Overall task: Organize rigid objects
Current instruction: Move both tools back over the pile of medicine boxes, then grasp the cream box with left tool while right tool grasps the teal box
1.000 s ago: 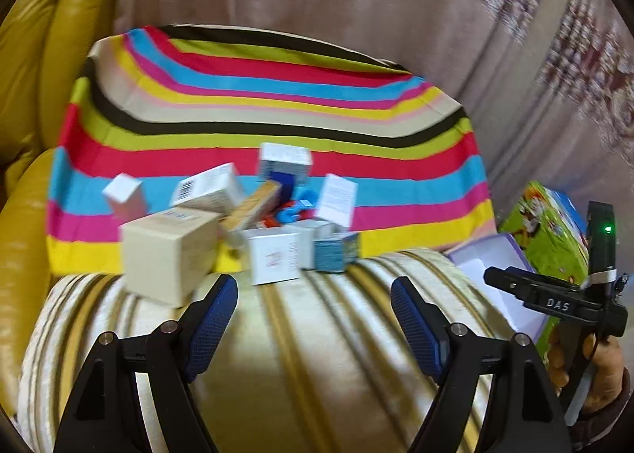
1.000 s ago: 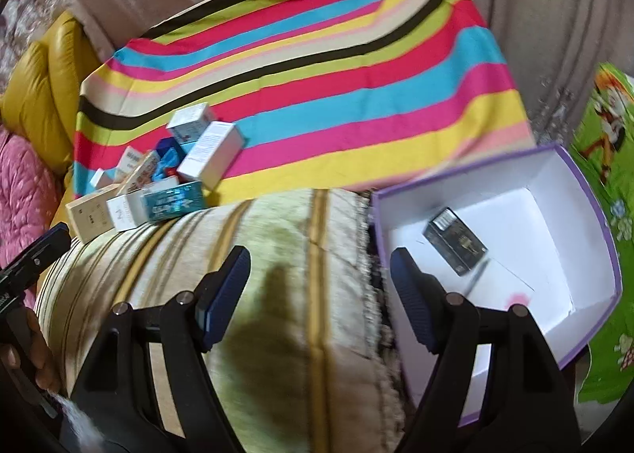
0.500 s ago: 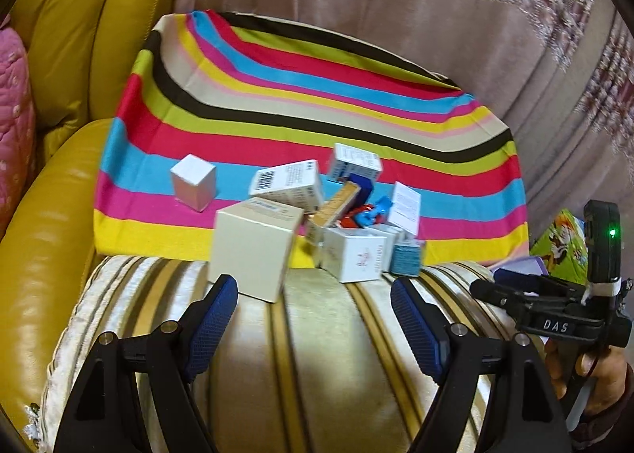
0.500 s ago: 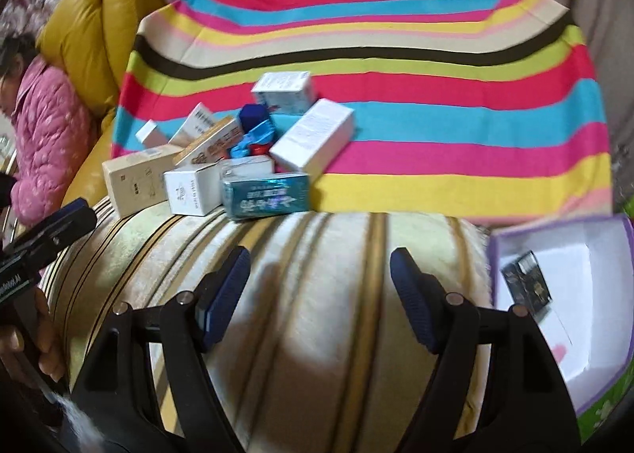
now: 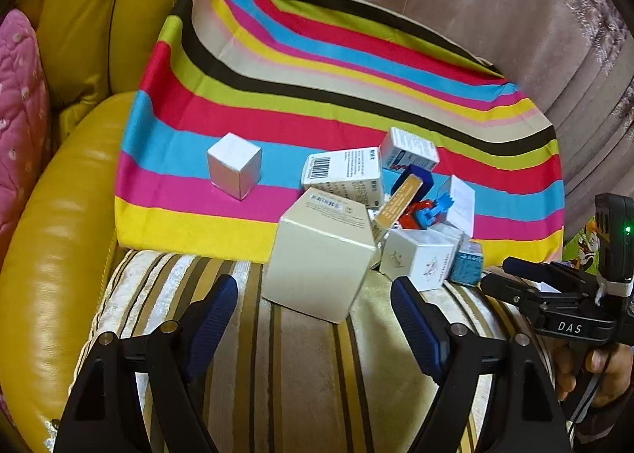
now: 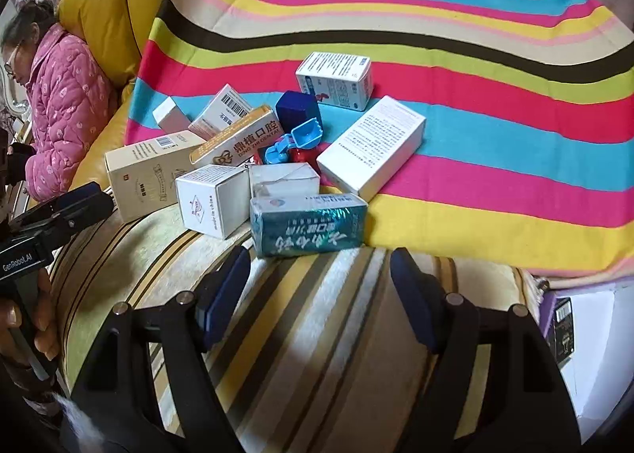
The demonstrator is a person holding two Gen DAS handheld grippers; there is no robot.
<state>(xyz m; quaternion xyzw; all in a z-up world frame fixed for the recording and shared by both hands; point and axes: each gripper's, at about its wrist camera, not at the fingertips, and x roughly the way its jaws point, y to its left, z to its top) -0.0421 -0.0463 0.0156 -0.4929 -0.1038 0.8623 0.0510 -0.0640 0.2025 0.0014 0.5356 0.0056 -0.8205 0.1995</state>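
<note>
- From the left wrist view, we see the left gripper [image 5: 313,318] spread wide with nothing between its blue pads [image 5: 212,316]; it touches nothing and hangs over the striped beige cushion [image 5: 301,381].
- Just ahead of its fingers stands the large cream box [image 5: 319,259], at the cushion's far edge where the striped cloth [image 5: 317,69] begins.
- Right of the cream box sits a white box [image 5: 420,261], with a teal box [image 5: 467,269] beside it; behind them the pile holds a barcode box [image 5: 342,176], an orange-sided box [image 5: 398,207] and blue and red plastic pieces [image 5: 428,211].
- A small white cube [image 5: 235,166] sits alone on the cloth, well apart from the pile, with bare cloth around it.
- At the right edge we see the right gripper [image 5: 511,273] held in a hand [image 5: 606,370]; from here we cannot tell how far it is open.
- The yellow leather armrest [image 5: 55,223] bounds the cushion on the left.
- From the right wrist view, our right gripper [image 6: 319,286] is spread wide and empty above the cushion, its pads [image 6: 228,294] touching nothing.
- The teal box [image 6: 309,223] lies just beyond its fingertips, at the cloth's near edge, touching a white box [image 6: 212,199] on its left.
- Beyond lie a long white box [image 6: 372,146], a blue-printed box [image 6: 335,78] and the orange-sided box [image 6: 237,142]; open cloth spreads to the right of the pile.
- At the lower right, a purple-rimmed white box [image 6: 549,302] holds a dark packet [image 6: 560,328]; the rest of its interior is cut off.
- The left gripper [image 6: 71,201] shows at the left edge, and a person in a pink jacket [image 6: 59,104] sits beyond it.
</note>
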